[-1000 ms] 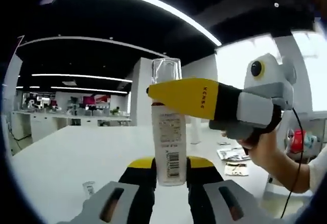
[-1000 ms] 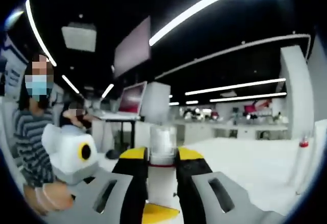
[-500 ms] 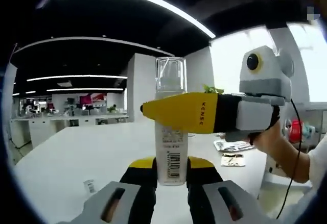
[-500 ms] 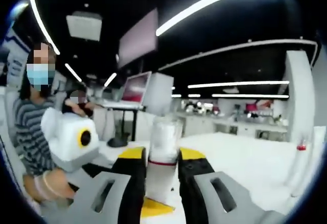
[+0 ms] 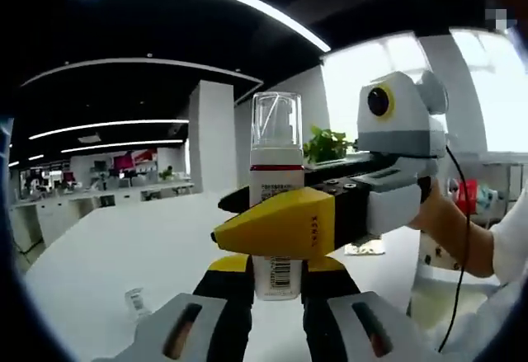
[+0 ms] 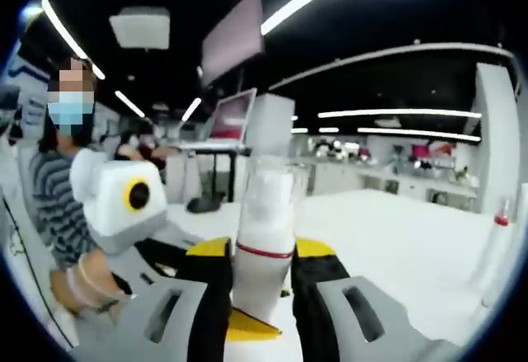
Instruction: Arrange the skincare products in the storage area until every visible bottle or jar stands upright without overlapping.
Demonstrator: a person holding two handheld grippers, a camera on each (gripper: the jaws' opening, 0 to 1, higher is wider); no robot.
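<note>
A white pump bottle (image 5: 276,156) with a clear cap, a red band and a barcode label stands upright above the white table (image 5: 107,246). My left gripper (image 5: 276,267) is shut on its base. My right gripper (image 5: 247,226) comes in from the right, held by a hand (image 5: 441,213), and its yellow jaw crosses the lower body of the bottle. In the right gripper view the bottle (image 6: 268,213) leans slightly between the jaws of my right gripper (image 6: 262,255), which press on both its sides below the red band. The left gripper (image 6: 247,329) shows beneath it.
A small sachet (image 5: 134,303) lies on the table at the lower left, and papers (image 5: 363,248) lie at the right. A person in a striped shirt (image 6: 54,205) stands at the left. A slim container with a red top (image 6: 499,238) stands at the far right.
My right gripper has slid down from the bottle's neck to its lower body, so the cap now rises higher between its jaws. The left gripper keeps its hold on the base.
</note>
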